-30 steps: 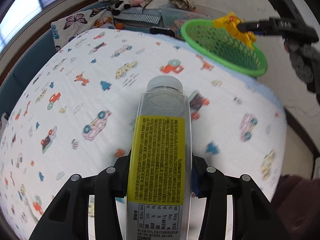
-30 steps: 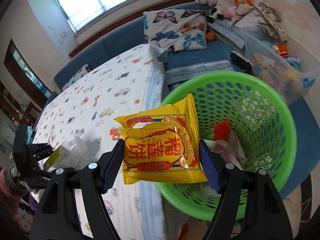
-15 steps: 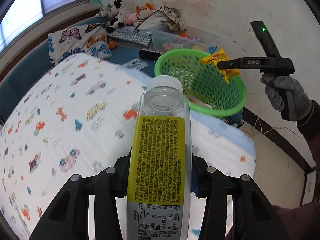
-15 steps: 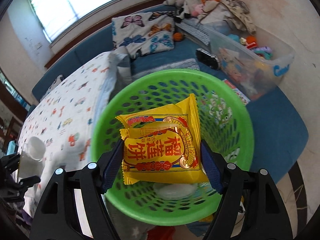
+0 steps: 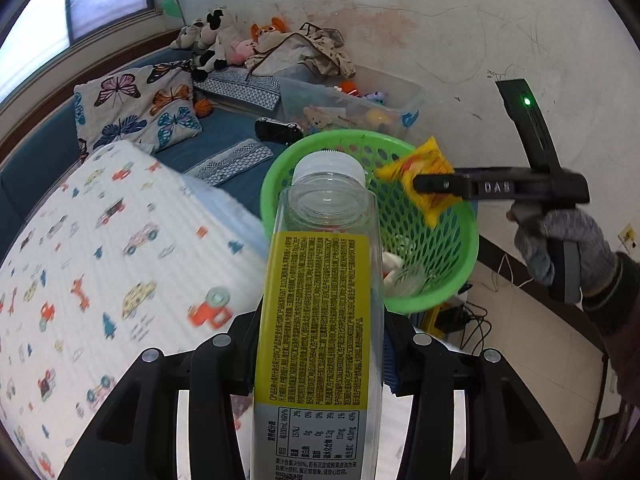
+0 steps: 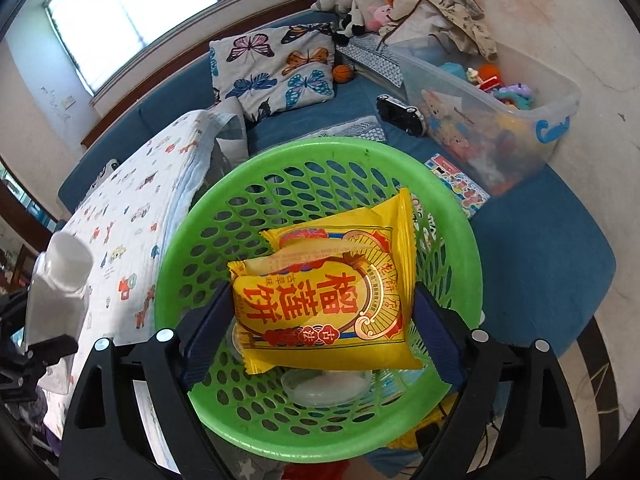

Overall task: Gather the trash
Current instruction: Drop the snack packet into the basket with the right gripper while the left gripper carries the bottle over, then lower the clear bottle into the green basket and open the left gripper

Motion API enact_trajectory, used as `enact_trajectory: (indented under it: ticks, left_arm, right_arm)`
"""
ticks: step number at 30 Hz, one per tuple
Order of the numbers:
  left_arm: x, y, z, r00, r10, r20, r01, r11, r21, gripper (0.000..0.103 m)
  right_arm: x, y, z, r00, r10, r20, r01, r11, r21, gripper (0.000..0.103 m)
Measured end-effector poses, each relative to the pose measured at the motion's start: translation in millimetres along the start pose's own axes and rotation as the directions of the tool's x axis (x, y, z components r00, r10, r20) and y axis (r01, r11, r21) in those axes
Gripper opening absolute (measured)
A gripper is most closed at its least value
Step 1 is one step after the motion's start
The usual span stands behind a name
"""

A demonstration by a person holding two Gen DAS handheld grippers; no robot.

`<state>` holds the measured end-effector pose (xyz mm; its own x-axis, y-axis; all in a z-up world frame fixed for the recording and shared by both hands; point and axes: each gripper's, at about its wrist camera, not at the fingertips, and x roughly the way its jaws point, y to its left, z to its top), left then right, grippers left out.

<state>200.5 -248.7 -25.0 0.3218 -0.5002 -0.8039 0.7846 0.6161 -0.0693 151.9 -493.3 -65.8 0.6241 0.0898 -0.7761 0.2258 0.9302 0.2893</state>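
The right gripper (image 6: 324, 316) has just been opening above the round green plastic basket (image 6: 460, 232); the yellow snack wrapper (image 6: 320, 292) is loose between its jaws. The left gripper (image 5: 316, 360) clamps the clear plastic bottle (image 5: 320, 300) near the basket rim, not yet dropped in.

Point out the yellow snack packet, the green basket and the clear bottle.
yellow snack packet (image 6: 320, 300), right wrist view, middle of its printed front.
green basket (image 6: 460, 216), right wrist view, right rim.
clear bottle (image 5: 316, 320), left wrist view, yellow label.

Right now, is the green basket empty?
No. Seen from the right wrist, the green basket already holds a clear round lid at its bottom, beneath the yellow snack packet.
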Motion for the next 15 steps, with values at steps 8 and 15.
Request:
enact_trajectory:
  ticks: [8,15]
  left_arm:
    - [8.3,-4.8,14.6,1.000,-0.001,0.000,0.001,1.000,0.001,0.044]
    - [23.8,-8.7,26.6,1.000,-0.013,-0.014,0.013,1.000,-0.007,0.044]
  right_arm:
    - [-4.7,0.3,1.5,1.000,0.006,0.010,-0.006,1.000,-0.005,0.088]
    - [-17.2,-0.5,-4.2,1.000,0.014,0.025,-0.014,1.000,-0.012,0.088]
